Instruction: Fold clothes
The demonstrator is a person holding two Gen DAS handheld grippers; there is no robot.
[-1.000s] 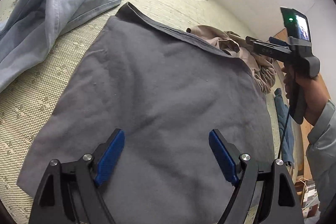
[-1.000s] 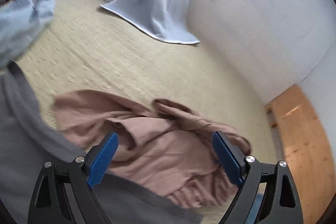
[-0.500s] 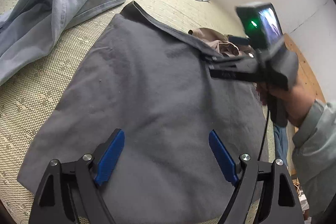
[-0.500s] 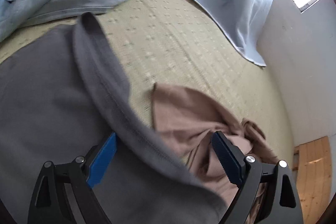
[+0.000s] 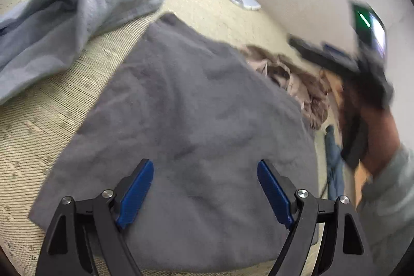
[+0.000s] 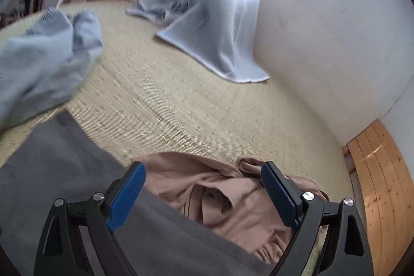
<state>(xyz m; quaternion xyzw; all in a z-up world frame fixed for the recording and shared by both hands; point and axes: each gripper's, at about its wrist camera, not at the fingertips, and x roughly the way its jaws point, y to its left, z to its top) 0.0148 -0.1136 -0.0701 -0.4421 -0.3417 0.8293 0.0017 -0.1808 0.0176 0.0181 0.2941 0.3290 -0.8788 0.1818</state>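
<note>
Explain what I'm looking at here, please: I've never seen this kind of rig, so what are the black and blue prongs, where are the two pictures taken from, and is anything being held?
No robot here: a person holds a two-fingered claw in each hand, each with a camera looking forward along its fingers. The prongs at the bottom of each picture are that claw's own blue-padded fingers.

The left view shows the left claw open above a flat grey garment. At its right edge, blurred, is the right claw, gripped by the person's hand.

The right view shows the right claw open above a crumpled tan garment beside the grey one. Light blue clothing and a pale blue cloth also lie on the woven mat.

Neither claw holds anything.
</note>
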